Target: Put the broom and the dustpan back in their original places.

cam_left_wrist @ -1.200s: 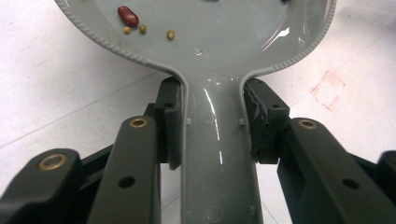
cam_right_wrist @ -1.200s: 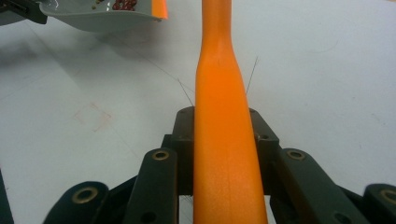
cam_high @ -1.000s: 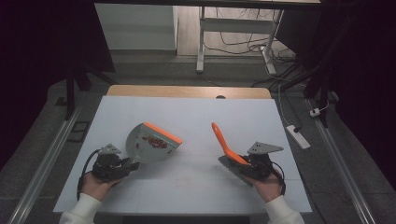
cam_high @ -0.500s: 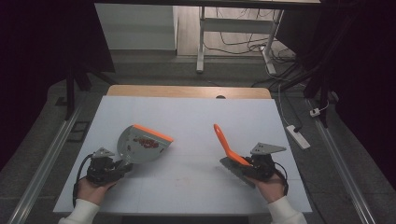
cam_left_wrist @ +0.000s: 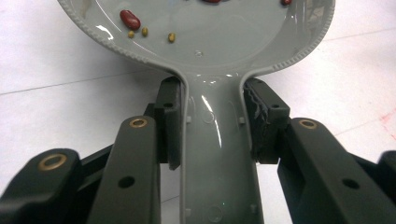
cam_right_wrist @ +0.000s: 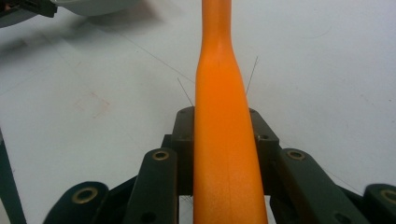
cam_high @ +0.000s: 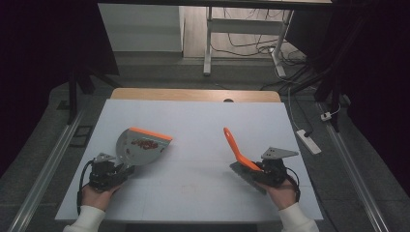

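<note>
The left fingers (cam_left_wrist: 210,130) clamp the dustpan (cam_high: 140,147) handle; the pan, beans (cam_left_wrist: 130,20) inside, has drifted left and back. The right fingers (cam_right_wrist: 224,135) clamp the brush (cam_high: 237,152), unmoved. Sweeping looks finished.

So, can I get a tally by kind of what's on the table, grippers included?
Grippers: 2, left gripper and right gripper
Dustpans: 1, dustpan with beans in it
Brushes: 1, brush with orange handle
Total: 4
</note>
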`<state>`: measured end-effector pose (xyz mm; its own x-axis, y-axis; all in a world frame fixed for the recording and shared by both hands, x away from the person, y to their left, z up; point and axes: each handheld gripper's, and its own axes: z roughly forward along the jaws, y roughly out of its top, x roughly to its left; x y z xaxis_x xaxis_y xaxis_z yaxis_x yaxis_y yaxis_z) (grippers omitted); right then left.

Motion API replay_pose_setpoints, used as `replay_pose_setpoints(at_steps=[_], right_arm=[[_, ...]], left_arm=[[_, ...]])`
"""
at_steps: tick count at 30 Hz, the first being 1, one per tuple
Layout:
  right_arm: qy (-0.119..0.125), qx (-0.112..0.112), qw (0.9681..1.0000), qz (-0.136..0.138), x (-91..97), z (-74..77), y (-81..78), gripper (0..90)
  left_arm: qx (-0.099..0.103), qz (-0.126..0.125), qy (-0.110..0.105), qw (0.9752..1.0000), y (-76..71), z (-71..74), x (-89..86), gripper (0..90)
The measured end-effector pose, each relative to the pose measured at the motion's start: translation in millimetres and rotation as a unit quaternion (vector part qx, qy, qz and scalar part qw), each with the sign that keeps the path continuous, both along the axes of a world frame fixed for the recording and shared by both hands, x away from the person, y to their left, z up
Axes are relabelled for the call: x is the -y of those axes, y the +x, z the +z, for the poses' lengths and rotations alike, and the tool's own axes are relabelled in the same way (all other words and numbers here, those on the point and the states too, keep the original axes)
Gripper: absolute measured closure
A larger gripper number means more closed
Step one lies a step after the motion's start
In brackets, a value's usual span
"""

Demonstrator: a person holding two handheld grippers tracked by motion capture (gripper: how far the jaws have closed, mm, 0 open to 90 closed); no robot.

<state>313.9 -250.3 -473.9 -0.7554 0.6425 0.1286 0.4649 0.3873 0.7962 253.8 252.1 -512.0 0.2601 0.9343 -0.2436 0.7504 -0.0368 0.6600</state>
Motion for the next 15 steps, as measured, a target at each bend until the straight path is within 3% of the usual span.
replay_pose_setpoints(at_steps=[5, 9, 15], right_arm=[[0.0, -0.006, 1.0, -0.003, 1.0, -0.9, -0.5, 69.9], [-0.004, -0.012, 0.9999, 0.0, 0.2, -2.8, -0.7, 69.9], [-0.009, -0.022, 0.9997, 0.0, 1.8, -5.7, -0.1, 69.9]], left_arm=[[-0.007, 0.028, -0.004, 0.9996, 0.8, -3.1, -3.7, 61.7], [-0.01, 0.05, 0.005, 0.9987, 3.1, -5.5, -4.4, 61.7], [-0.013, 0.06, 0.002, 0.9981, 5.1, -7.6, -4.3, 61.7]])
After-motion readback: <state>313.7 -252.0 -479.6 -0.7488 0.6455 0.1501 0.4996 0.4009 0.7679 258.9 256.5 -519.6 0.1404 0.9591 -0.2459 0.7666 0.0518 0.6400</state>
